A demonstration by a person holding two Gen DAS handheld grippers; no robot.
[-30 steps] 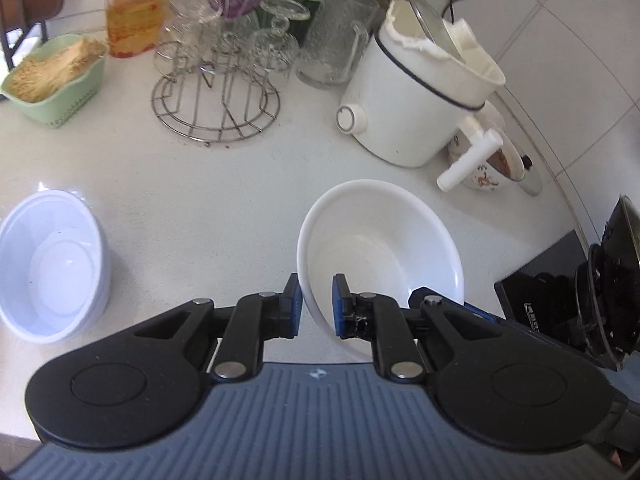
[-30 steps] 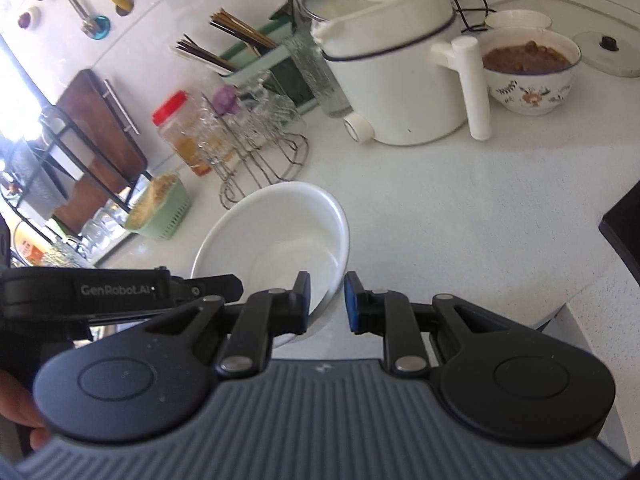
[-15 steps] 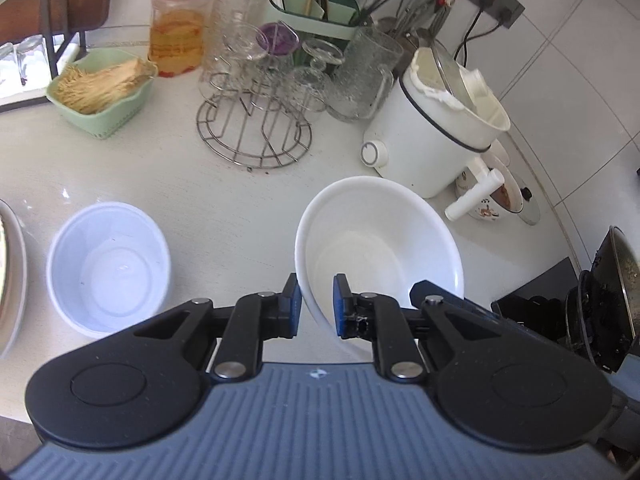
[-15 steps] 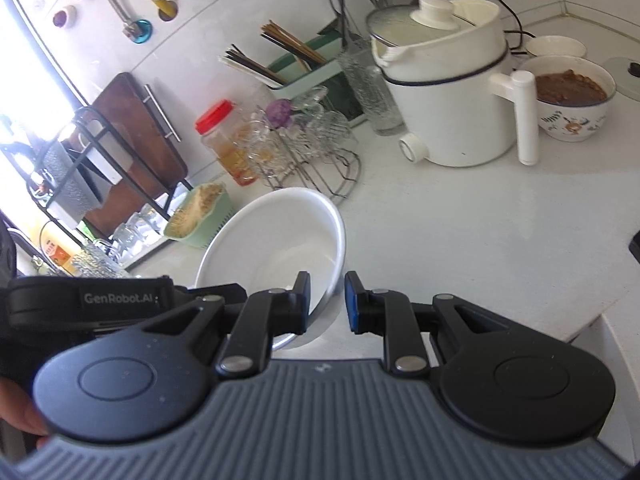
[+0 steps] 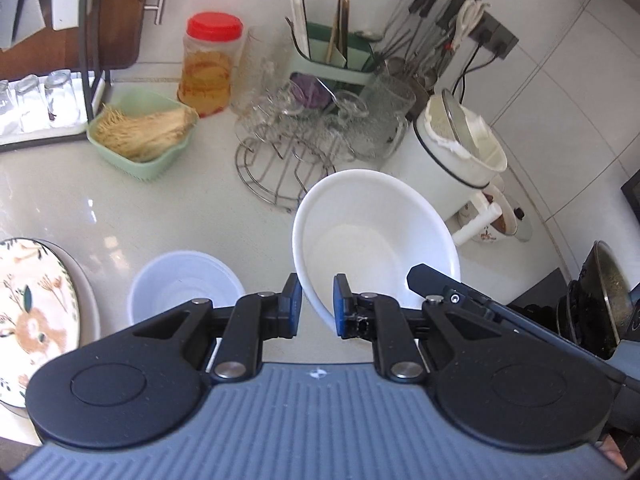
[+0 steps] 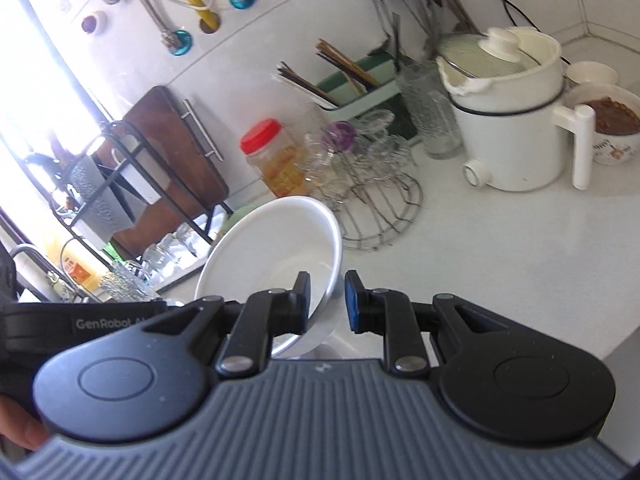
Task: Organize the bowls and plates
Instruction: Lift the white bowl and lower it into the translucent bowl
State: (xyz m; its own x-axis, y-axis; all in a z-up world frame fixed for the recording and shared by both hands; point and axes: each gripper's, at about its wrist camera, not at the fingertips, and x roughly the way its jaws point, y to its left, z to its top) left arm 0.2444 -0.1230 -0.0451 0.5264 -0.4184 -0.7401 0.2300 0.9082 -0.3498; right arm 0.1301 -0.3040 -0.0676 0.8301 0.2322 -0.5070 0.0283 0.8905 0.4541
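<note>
Since the earlier frames both grippers had lifted the white bowl (image 5: 376,236) off the tabletop (image 5: 120,208) and carried it up and back, so that more of the kitchen came into the left wrist view: a patterned plate (image 5: 36,312) at the left edge and a pale blue plastic bowl (image 5: 180,284) just beside it, both resting on the tabletop. The left gripper (image 5: 316,306) had its jaws nearly shut, pinching the near rim of the white bowl between the blue pads. The right gripper (image 6: 327,302) was likewise almost closed on the bowl's rim at its opposite side, the wall of the bowl (image 6: 276,252) passing between its pads. The bowl hung tilted in the air between the two tools, its mouth turned toward the wire glass rack (image 5: 280,160). Behind it stood the white electric pot (image 6: 516,120), with a patterned bowl of brown food (image 6: 612,120) just beside its handle. A jar with a red lid (image 5: 208,64) stood near the green basket (image 5: 144,136). The person's fingers (image 6: 20,432) showed at the lower left of the right wrist view.
</note>
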